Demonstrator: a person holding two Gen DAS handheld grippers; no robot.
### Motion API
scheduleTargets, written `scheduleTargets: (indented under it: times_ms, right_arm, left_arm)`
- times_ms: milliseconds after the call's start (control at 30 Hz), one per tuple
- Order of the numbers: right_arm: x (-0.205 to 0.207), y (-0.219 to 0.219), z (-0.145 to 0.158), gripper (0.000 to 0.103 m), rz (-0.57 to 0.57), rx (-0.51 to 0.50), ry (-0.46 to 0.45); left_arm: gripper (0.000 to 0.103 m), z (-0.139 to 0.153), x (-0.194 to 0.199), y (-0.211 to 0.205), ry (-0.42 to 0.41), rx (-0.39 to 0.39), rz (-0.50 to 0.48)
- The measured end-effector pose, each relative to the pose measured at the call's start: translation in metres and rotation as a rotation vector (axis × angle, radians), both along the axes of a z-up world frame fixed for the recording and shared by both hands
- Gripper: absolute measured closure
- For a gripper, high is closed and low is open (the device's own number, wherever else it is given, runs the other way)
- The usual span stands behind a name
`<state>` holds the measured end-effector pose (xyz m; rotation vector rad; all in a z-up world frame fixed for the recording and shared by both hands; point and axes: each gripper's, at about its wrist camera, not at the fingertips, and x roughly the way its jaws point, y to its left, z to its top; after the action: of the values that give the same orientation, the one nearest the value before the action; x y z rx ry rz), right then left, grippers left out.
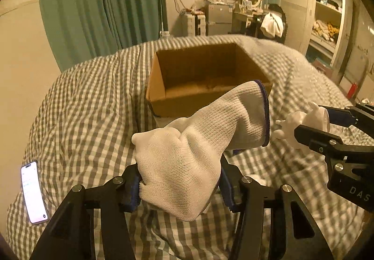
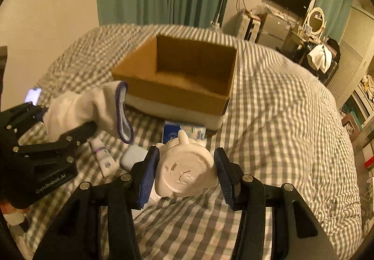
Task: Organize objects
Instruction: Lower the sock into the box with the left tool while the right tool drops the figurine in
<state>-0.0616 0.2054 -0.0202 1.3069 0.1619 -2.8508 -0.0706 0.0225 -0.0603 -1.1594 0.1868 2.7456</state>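
Both tools loaded above the bed

The left tool (image 1: 180,180) clamps a white glove (image 1: 201,143) at half width; the right tool (image 2: 185,173) grips a white figurine (image 2: 187,171). Both hang near the open cardboard box (image 2: 177,96) on the checked bedcover (image 2: 280,119).

The lower part of the white glove (image 1: 184,161) is hidden between the fingers (image 1: 131,192) of the left gripper (image 1: 180,187). The face of the white figurine (image 2: 187,171) is turned away, so only its base is seen. A blue-and-white packet (image 2: 173,133) at 12 o'clock of the figurine is partly covered by the cardboard box (image 2: 177,96), and its print is too blurred to be read. The text on the tube (image 2: 104,157) and on the phone (image 1: 32,192) screen is too small to be made out. The box's near rim is motion-blurred.
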Motion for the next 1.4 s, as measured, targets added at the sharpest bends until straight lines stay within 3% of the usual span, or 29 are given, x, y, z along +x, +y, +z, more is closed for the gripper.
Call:
scheduleTargets:
  times_ms: [233,333,700,967,1400]
  right_arm:
    - [0.005,0.001,0.049,0.055,0.017,0.0,0.102]
    - [0.002,0.004,0.067,0.055,0.022,0.001,0.137]
    - [-0.057,0.014,0.101,0.055,0.03,-0.017,0.202]
    - [-0.128,0.028,0.081,0.055,0.025,-0.031,0.171]
    - [-0.239,0.053,0.006,0.055,-0.014,-0.075,0.063]
  left_arm:
    - [0.048,0.041,-0.007,0.004,0.035,0.045,-0.021]
    - [0.048,0.057,-0.016,0.007,0.065,0.025,-0.023]
    - [0.048,0.081,-0.083,0.016,0.097,0.018,-0.036]
    - [0.048,0.051,-0.152,0.028,0.046,-0.014,-0.034]
    - [0.048,-0.021,-0.228,0.044,-0.055,-0.005,-0.021]
